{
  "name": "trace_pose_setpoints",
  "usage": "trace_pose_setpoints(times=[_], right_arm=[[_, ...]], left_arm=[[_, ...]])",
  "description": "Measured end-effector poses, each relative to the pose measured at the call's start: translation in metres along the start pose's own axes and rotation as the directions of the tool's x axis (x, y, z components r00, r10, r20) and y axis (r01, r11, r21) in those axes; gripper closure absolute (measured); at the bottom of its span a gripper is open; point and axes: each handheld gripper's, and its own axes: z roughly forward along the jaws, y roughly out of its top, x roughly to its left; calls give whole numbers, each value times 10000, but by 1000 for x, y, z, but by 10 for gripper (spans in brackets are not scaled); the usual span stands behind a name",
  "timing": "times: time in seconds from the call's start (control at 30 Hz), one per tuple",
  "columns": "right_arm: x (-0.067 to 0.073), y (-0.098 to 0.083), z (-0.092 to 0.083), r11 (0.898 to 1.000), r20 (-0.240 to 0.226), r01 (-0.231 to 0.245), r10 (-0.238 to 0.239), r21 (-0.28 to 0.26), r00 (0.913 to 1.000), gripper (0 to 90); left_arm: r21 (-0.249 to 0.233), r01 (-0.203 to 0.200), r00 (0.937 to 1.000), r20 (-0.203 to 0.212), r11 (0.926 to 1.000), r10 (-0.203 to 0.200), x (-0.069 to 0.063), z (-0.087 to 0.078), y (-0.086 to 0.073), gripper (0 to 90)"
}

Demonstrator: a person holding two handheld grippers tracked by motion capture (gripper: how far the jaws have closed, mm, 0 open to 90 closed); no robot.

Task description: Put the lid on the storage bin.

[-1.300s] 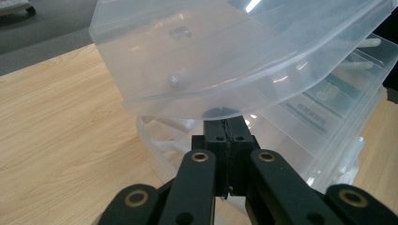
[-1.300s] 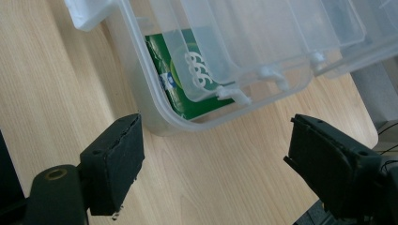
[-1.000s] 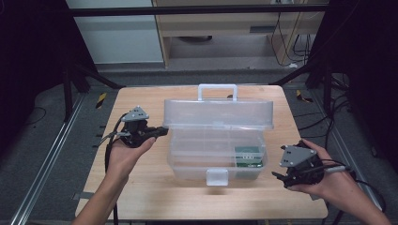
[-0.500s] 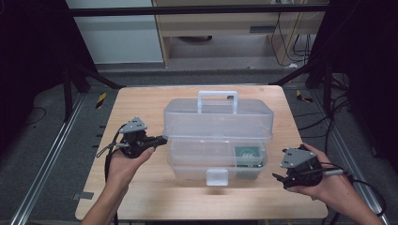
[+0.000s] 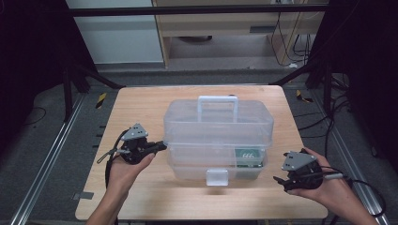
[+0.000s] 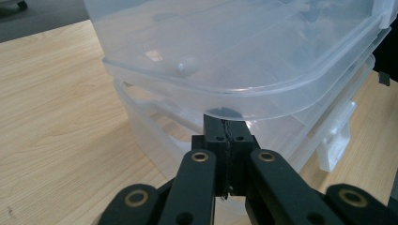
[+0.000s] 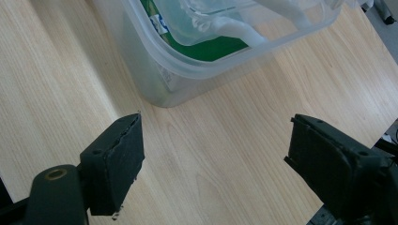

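— Clear, lidded plastic storage box point(image 5: 218, 140) with a top handle point(image 5: 217, 99), centred on the pale wooden table point(image 5: 141, 101); left gripper point(image 5: 158, 146), jaws pressed together on nothing, tips tucked under the lid's rim point(image 6: 263, 105)

— Right gripper point(image 5: 280, 183) spread wide over bare wood just beside the box's near right corner, a green packet point(image 7: 211, 49) inside

— Probably light, stiff, slick-walled; best taken by handle or front latch point(image 5: 217, 177), not the smooth sides

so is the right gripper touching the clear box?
Apart. In the right gripper view the open fingers frame bare table, with the clear box beyond them; the high view shows the right gripper beside it.
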Motion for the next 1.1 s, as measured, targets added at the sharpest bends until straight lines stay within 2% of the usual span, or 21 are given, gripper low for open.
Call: trace_pose_setpoints(times=[0.8, 1.1], right_arm=[[0, -14, 6, 9993, -16, -356, 356, 130, 9994, 187], [1, -16, 8, 9991, -31, -380, 380, 172, 9993, 186]], left_arm=[[427, -499, 9988, -1, 9978, 499, -4, 5, -17, 900], [502, -468, 9989, 86, 9976, 464, -5, 8, -25, 900]])
